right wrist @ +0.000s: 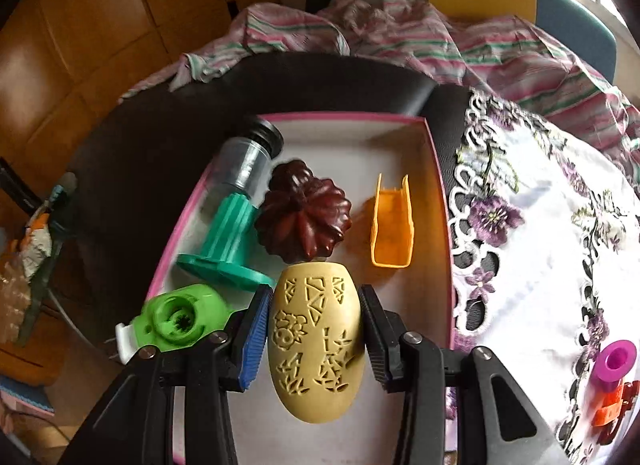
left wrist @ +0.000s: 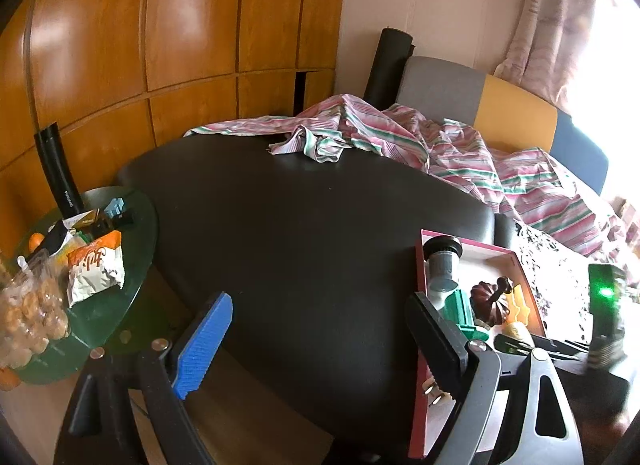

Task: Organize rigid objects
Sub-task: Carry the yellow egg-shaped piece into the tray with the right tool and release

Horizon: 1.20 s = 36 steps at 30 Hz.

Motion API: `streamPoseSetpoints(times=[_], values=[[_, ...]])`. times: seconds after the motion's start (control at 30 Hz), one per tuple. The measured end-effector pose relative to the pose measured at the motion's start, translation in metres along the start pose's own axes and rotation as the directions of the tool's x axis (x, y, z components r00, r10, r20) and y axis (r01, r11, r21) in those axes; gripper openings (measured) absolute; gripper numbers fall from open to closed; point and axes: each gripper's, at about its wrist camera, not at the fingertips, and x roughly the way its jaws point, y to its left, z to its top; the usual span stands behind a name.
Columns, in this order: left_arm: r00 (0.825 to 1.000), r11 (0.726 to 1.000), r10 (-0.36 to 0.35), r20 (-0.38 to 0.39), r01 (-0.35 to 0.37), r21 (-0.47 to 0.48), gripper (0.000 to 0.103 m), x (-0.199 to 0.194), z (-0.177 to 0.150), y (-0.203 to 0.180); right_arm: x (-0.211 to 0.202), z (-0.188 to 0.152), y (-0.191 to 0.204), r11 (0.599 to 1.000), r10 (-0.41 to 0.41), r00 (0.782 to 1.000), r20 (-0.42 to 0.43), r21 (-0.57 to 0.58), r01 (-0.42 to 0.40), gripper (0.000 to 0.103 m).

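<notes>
My right gripper (right wrist: 316,329) is shut on a tan carved egg-shaped shell (right wrist: 318,341) and holds it over the near end of the pink-rimmed box (right wrist: 436,193). In the box lie a dark red pumpkin shape (right wrist: 304,217), an orange open channel piece (right wrist: 392,225), a clear jar with a black lid on a teal base (right wrist: 236,201) and a green round part (right wrist: 180,317). My left gripper (left wrist: 320,337) is open and empty over the black surface (left wrist: 304,233), left of the same box (left wrist: 420,345).
A white embroidered cloth (right wrist: 552,233) lies right of the box, with a magenta tube (right wrist: 616,365) and orange piece on it. A striped sheet (left wrist: 440,145) is bunched at the back. A green glass side table (left wrist: 120,305) with snack bags stands at left.
</notes>
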Motion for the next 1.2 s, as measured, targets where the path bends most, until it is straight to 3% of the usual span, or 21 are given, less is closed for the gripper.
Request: streamPoseSetpoints(times=[0.3,0.53,0.83,1.2], values=[[1.000,1.000,-0.018,-0.024,0.018,0.010,0.089,0.003,-0.004,-0.003,0.018,0.003,-0.003,0.999,0.015,1.000,-0.016,0.031,-0.015,0.044],[0.998,0.997,-0.053,-0.038,0.055,0.046,0.090,0.001,-0.008,-0.016,-0.007,0.004,-0.016,0.996,0.049,0.997,0.061,0.070,-0.053,0.045],[0.993,0.986,-0.095,-0.069,0.103,0.127,0.092,-0.001,-0.018,-0.044,-0.043,-0.005,-0.030,0.998,-0.008,0.991,0.131,0.067,-0.001,0.045],[0.980,0.952,-0.172,-0.103,0.193,0.239,0.092,-0.010,-0.032,-0.085,-0.078,-0.028,-0.070,0.990,-0.079,0.983,0.163,0.126,0.059,0.045]])
